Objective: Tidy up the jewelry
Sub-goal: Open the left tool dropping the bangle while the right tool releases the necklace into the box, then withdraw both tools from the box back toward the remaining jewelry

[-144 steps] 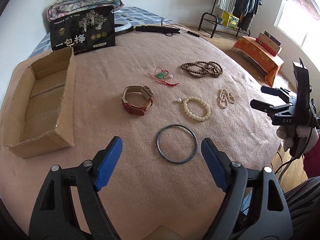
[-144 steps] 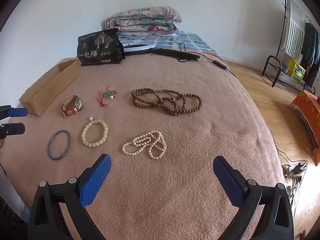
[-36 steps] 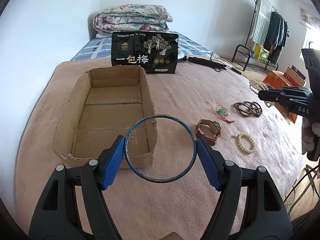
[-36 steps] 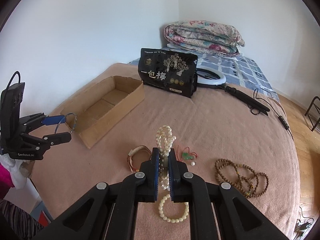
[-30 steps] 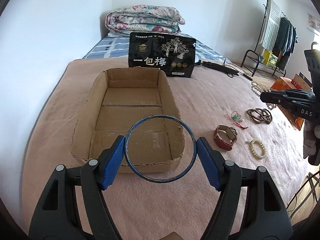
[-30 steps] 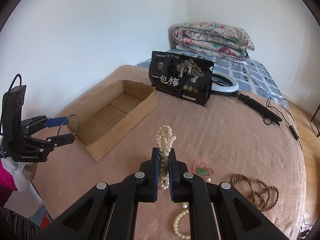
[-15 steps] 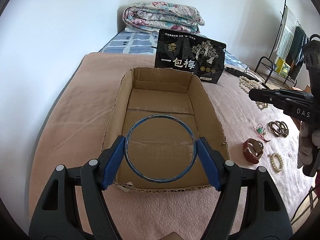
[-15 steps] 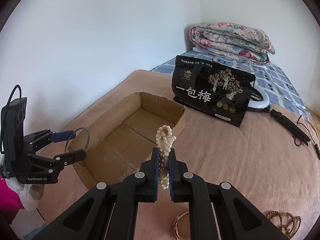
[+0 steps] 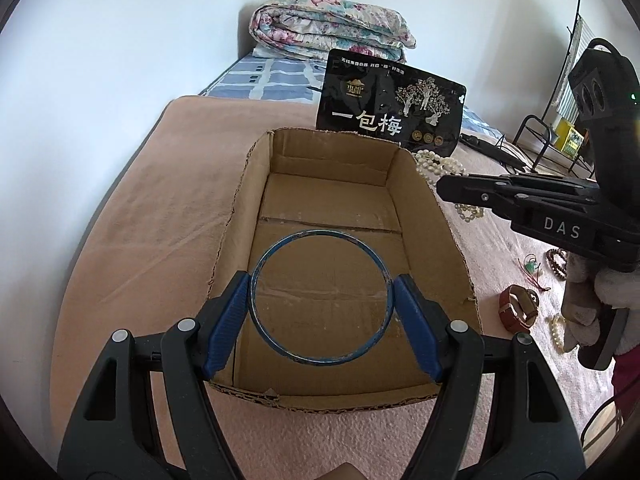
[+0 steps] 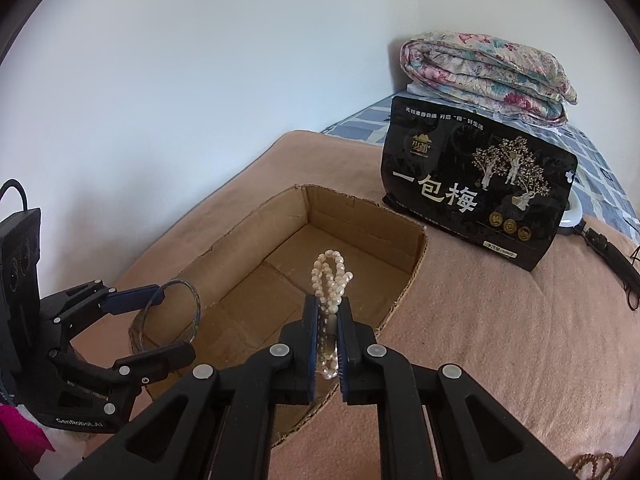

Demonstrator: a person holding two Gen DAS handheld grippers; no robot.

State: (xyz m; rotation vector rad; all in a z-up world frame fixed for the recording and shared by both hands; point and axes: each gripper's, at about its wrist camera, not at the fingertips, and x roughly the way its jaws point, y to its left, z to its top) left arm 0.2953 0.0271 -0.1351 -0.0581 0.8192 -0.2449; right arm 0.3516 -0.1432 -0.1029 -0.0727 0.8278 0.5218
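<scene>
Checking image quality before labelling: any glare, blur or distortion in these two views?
Left wrist view: sharp, evenly daylit, strong fisheye bending of the cardboard box walls, dark corner vignette. Right wrist view: pearl necklace crisp, wall softly shaded, no glare, same barrel distortion.

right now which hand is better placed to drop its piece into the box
Left, narrowly. The left hand-held gripper holds the blue bangle over the cardboard box floor; the right hand-held gripper with the pearl necklace seems nearer the box's side wall.
</scene>
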